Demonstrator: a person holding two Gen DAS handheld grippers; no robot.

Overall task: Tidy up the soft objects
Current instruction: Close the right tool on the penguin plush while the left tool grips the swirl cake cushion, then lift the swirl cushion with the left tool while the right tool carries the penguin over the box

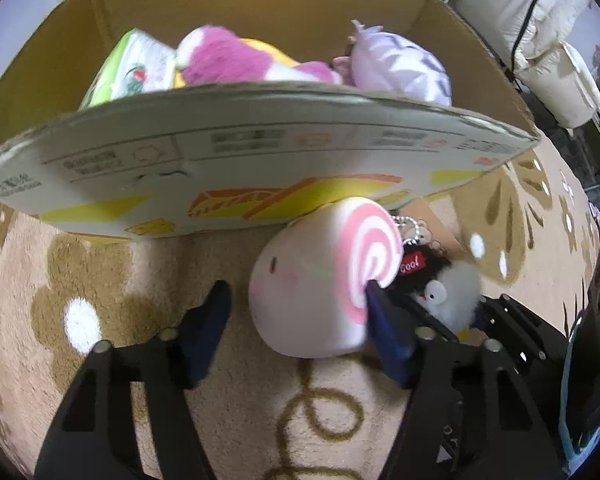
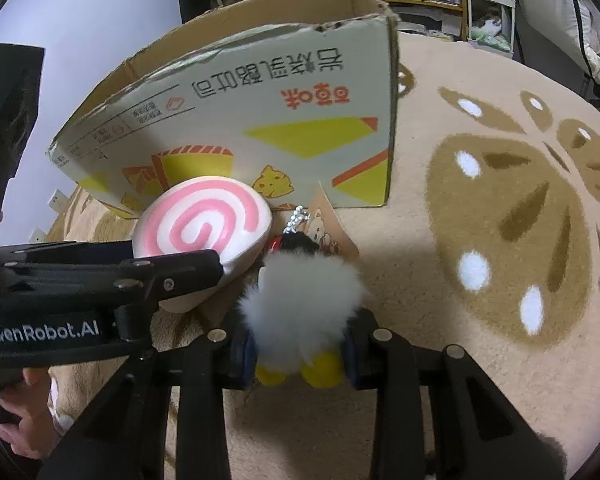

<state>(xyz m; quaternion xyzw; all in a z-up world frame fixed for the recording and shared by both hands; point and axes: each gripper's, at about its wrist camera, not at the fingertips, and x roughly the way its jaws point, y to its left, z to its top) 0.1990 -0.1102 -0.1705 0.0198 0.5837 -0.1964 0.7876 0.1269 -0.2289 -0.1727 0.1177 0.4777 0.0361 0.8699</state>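
**Ana:** While the cardboard box (image 1: 260, 152) sits open on the patterned carpet (image 2: 480, 320), count what is in play: three plush toys and a green-and-white packet (image 1: 128, 68) inside it, two more toys outside.

**Ben:** Inside, a pink-and-white plush (image 1: 220, 60), a yellow one mostly hidden beneath it, and a lilac one (image 1: 400, 68). Outside, the swirl roll plush (image 1: 316, 288) lies on the carpet just in front of the box's printed wall, touching the fluffy grey penguin charm (image 2: 304, 300) beside it.

**Ana:** Grippers?

**Ben:** Both tip steeply down. The left gripper (image 1: 296, 300) straddles the roll: its right finger presses the pink swirl face, its left finger stands clear, so the jaws are apart, not clamped.

**Ana:** And the right gripper (image 2: 300, 348)?

**Ben:** Clamped on the penguin, pads against its sides just above the yellow feet. A hand (image 2: 20, 416) shows at the lower left.

**Ana:** Room to move?

**Ben:** The box wall is close behind the roll; to the right the carpet lies bare.
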